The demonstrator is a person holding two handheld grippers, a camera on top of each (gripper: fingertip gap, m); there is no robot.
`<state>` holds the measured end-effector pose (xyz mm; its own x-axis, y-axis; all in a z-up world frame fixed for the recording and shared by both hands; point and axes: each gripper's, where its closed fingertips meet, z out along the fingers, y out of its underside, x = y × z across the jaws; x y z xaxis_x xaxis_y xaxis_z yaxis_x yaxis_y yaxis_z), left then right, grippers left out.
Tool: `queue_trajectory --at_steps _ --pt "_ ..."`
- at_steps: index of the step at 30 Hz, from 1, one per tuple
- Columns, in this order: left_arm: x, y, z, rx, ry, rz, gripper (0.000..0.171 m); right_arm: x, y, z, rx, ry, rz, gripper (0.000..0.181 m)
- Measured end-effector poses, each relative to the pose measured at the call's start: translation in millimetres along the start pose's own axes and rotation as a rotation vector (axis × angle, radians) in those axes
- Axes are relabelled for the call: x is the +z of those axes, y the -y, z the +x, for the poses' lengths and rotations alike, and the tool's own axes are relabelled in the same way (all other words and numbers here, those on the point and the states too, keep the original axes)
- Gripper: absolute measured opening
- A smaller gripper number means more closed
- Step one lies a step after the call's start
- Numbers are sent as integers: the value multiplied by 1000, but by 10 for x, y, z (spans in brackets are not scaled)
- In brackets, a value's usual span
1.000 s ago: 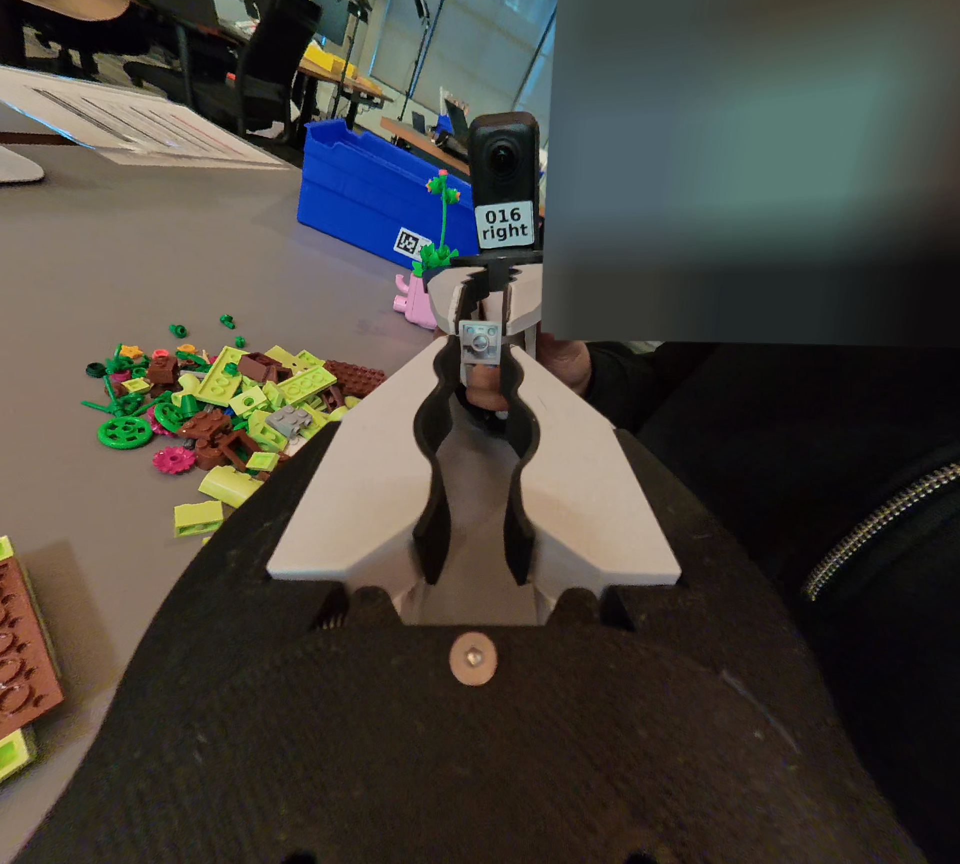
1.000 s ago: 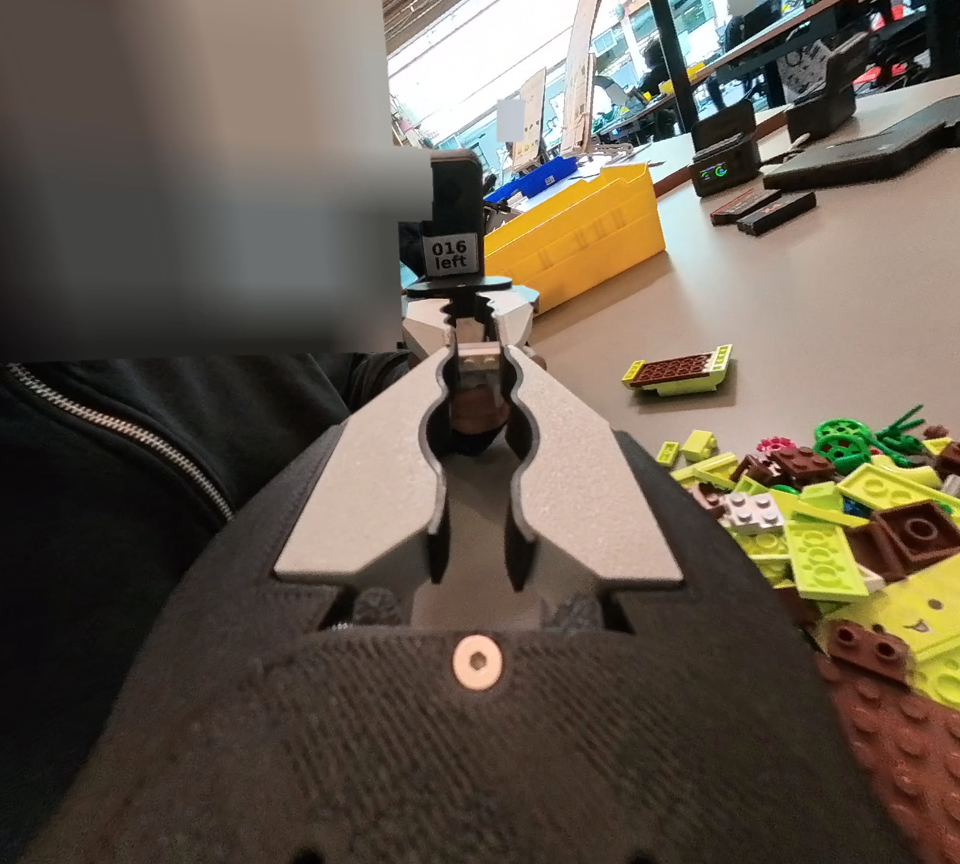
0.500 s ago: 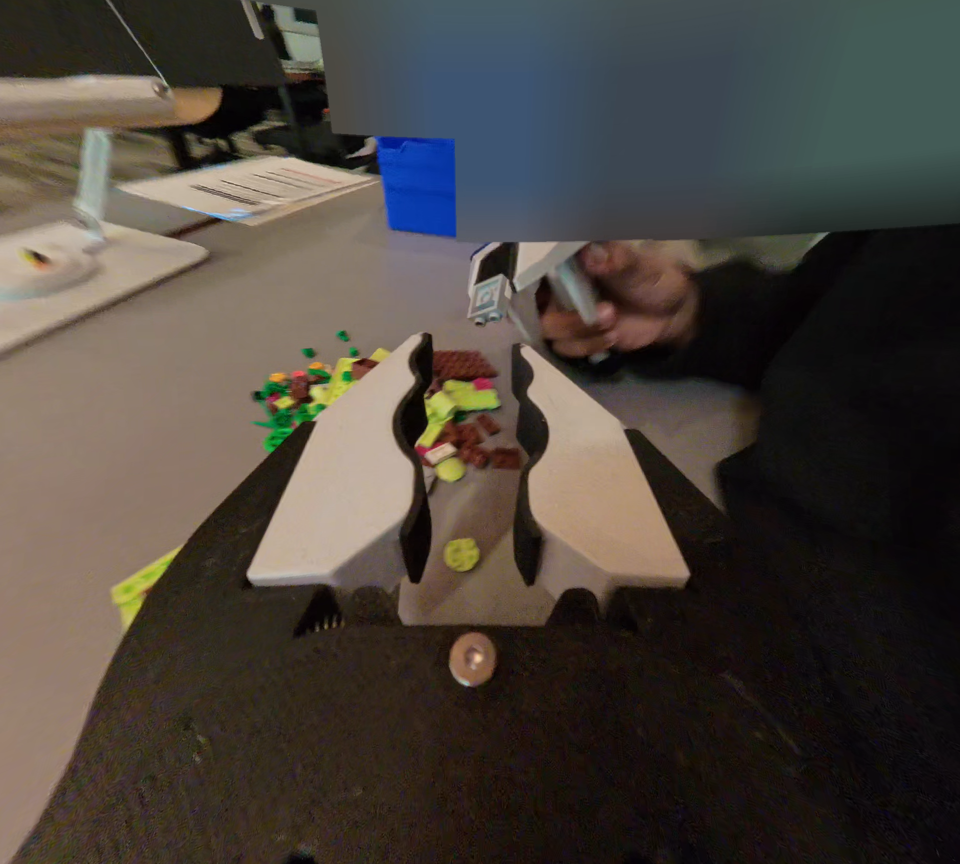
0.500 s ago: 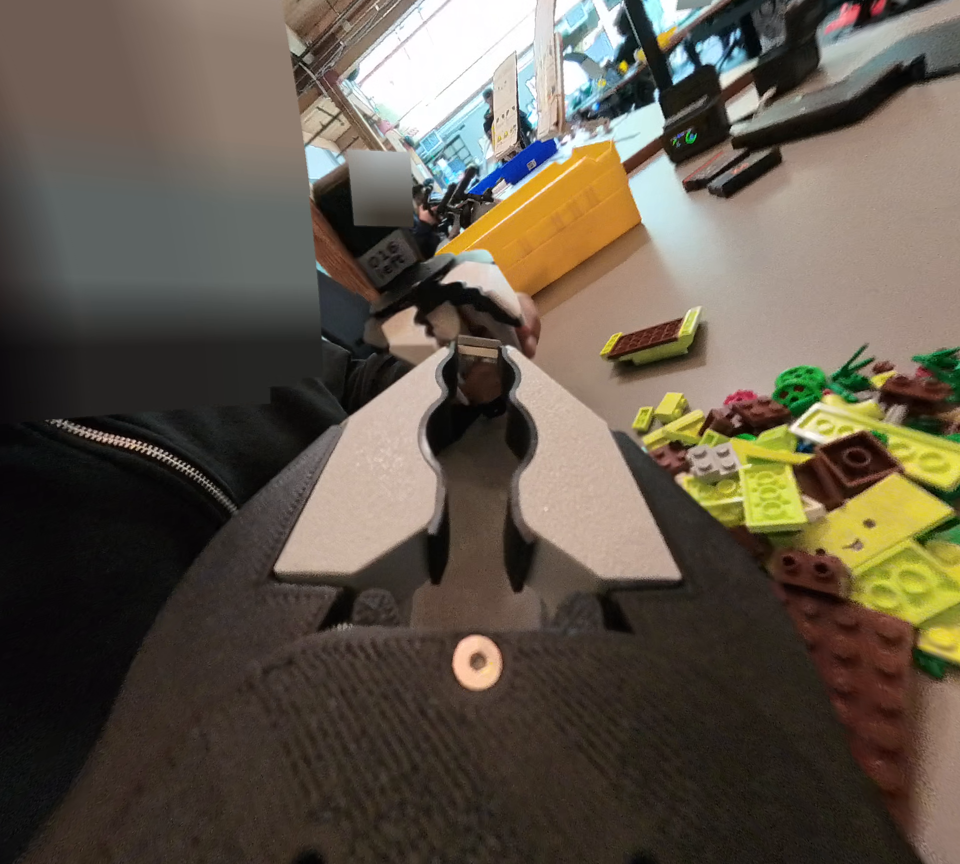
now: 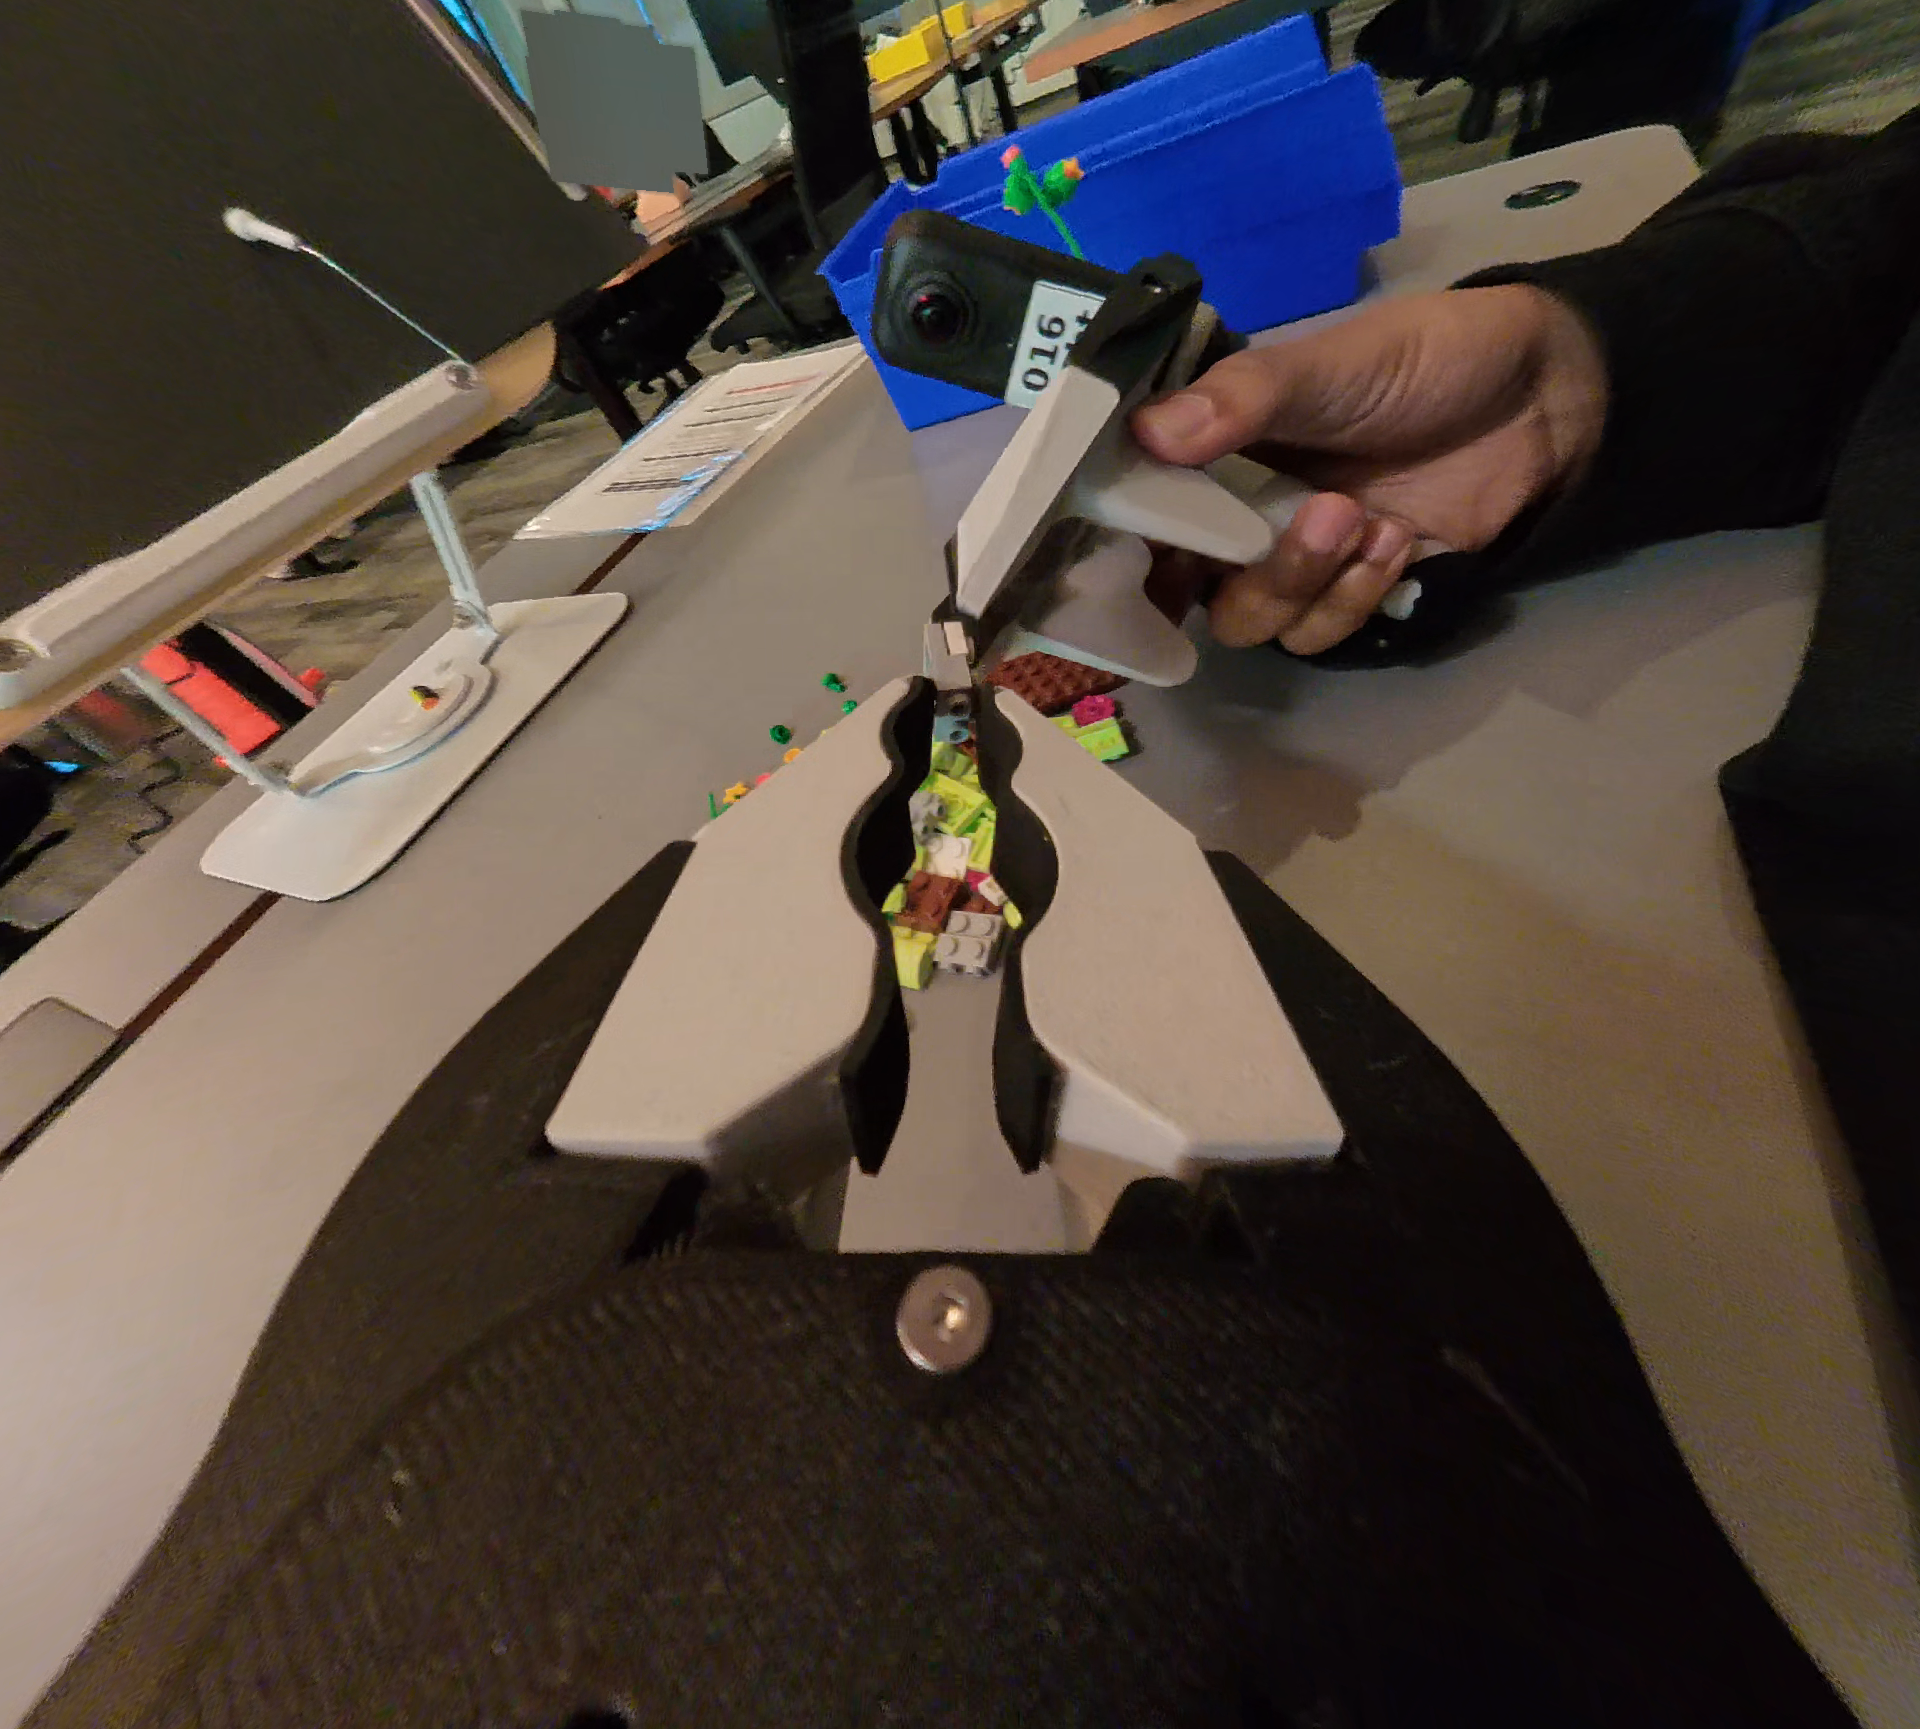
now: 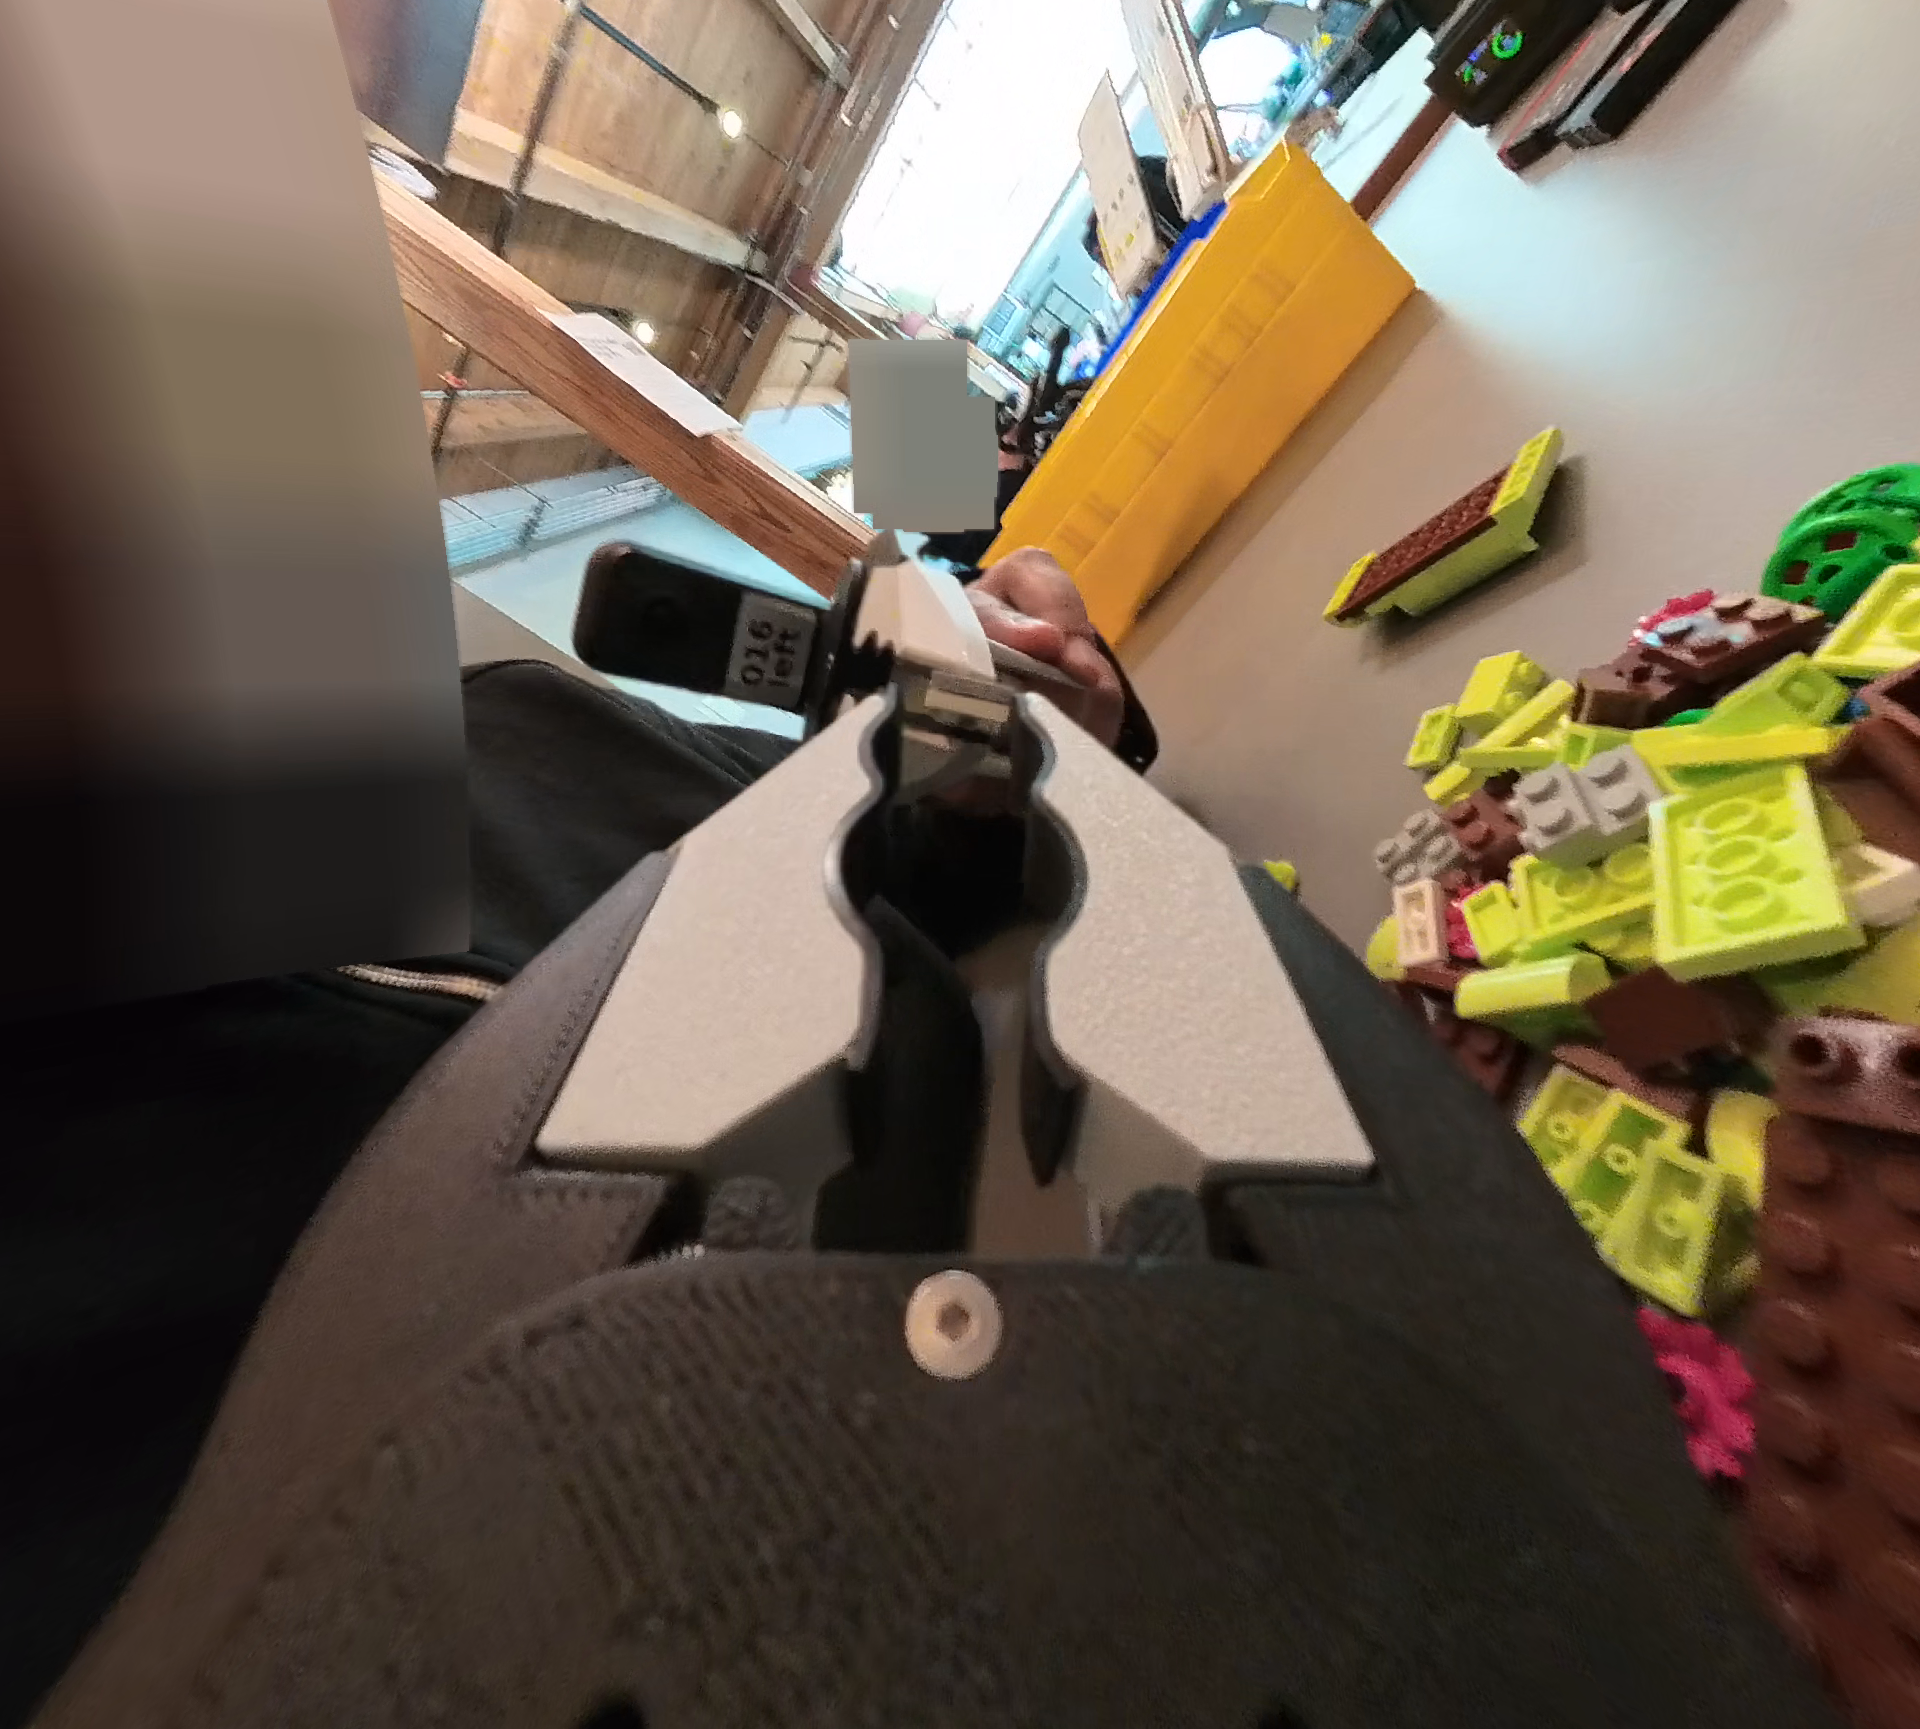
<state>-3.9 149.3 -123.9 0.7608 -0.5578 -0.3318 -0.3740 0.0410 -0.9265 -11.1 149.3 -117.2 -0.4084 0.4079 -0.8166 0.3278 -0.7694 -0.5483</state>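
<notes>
Grey fingertips of the left gripper [image 5: 954, 711] sit nearly closed at frame centre, pinching a small grey brick [image 5: 950, 727]. Just above, the right gripper [image 5: 948, 640], in a hand [image 5: 1392, 453], clamps a small grey plate [image 6: 962, 705] touching that brick. Loose lime and brown bricks [image 6: 1683, 858] lie heaped on the grey table [image 5: 1455, 900] at right.
</notes>
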Motion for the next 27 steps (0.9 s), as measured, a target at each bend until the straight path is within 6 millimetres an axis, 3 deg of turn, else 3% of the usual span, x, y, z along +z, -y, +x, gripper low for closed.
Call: queue_trajectory --at_steps 3,8,15,18,19,21,23,27 --pt "0 -13 -25 80 53 -21 4 16 18 -29 40 43 30 25" --pt "5 4 0 171 89 -38 4 44 -43 -5 40 30 5 14" --pt "1 32 -29 132 124 -57 3 35 -47 -23 -10 -4 -13 13" --pt "-269 41 -661 -5 318 -29 3 -27 -104 54 -23 -55 -40 13" --pt "-352 24 -796 -93 321 -8 4 -58 -65 57 -20 -55 -18 14" --pt "-401 12 -844 -155 307 22 4 -75 -29 97 -44 -81 -19 14" --pt "-335 -12 -777 -198 259 22 4 -78 -72 234 -145 -203 -84 14" --pt "-246 -86 -693 -328 164 31 4 -204 -7 505 -515 -564 -200 14"
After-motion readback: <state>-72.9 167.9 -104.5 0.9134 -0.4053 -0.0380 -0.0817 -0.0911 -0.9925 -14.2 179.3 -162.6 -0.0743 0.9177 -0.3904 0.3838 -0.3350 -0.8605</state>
